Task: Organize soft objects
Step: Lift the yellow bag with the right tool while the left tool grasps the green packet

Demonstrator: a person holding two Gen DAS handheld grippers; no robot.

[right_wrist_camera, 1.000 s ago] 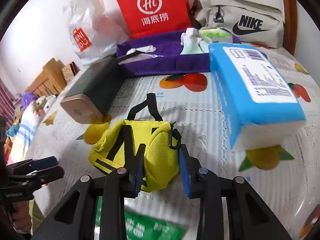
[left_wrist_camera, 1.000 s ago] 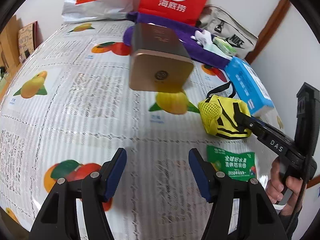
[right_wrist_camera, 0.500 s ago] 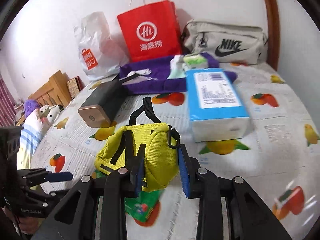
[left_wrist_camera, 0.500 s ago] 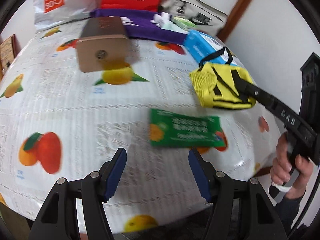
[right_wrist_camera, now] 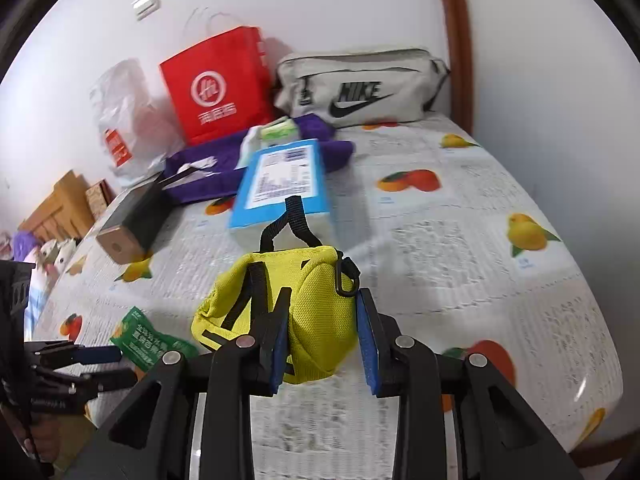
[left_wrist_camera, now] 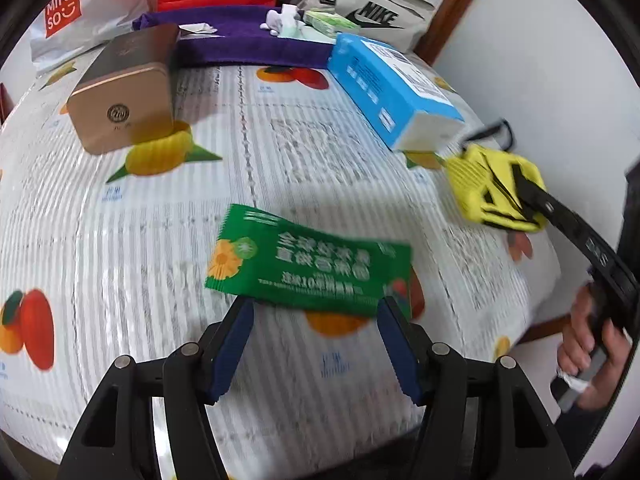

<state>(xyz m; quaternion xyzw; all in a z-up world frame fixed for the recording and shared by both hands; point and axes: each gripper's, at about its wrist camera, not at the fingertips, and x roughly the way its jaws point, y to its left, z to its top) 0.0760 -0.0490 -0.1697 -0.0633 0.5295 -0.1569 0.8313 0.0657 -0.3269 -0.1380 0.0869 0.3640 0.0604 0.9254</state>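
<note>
My right gripper [right_wrist_camera: 322, 324] is shut on a yellow pouch [right_wrist_camera: 308, 308] with black straps and holds it above the bed. The pouch also shows in the left wrist view [left_wrist_camera: 494, 190], at the right past the blue tissue pack. A green packet [left_wrist_camera: 308, 266] lies flat on the fruit-print bedsheet [left_wrist_camera: 120, 240]. My left gripper [left_wrist_camera: 316, 320] is open, its fingertips on either side of the packet's near edge. The packet also shows in the right wrist view [right_wrist_camera: 148, 340], with the left gripper [right_wrist_camera: 100, 364] beside it.
A blue tissue pack [left_wrist_camera: 388, 92], a gold-ended box [left_wrist_camera: 124, 92] and a purple cloth [left_wrist_camera: 248, 36] with small items lie further back. A red paper bag [right_wrist_camera: 216, 88], a white plastic bag [right_wrist_camera: 120, 120] and a grey Nike bag [right_wrist_camera: 360, 88] stand against the wall.
My left gripper has moved forward and down, so the green packet now lies between its fingertips. My right gripper has carried the yellow pouch up and to the right.
</note>
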